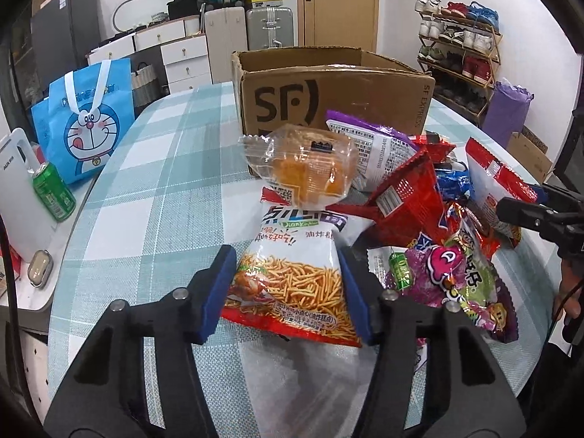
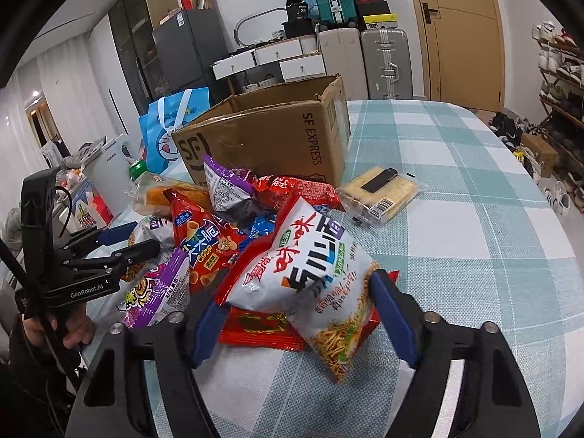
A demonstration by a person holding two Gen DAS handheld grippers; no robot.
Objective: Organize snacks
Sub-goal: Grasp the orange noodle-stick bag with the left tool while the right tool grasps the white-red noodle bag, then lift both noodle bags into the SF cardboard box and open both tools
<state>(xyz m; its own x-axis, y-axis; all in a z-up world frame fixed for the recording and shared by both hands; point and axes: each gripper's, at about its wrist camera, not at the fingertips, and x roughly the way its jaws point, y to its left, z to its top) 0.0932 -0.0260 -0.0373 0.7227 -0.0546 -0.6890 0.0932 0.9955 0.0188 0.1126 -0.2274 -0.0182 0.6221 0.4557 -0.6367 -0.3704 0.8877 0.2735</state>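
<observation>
The right gripper [image 2: 303, 314] straddles a white noodle-snack bag [image 2: 310, 277]; both blue pads [image 2: 392, 314] appear to touch its sides, though contact is hard to confirm. The bag overlies a flat red packet [image 2: 261, 332]. Behind it, a snack pile abuts an open cardboard box [image 2: 270, 135] on the checked tablecloth [image 2: 456, 219]. The left gripper [image 2: 137, 239] enters the pile from the left.

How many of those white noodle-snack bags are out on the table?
2. One noodle bag is pinched in the left gripper at the near edge of the pile; the other is in the right gripper, on its right side. More may be hidden underneath.
</observation>
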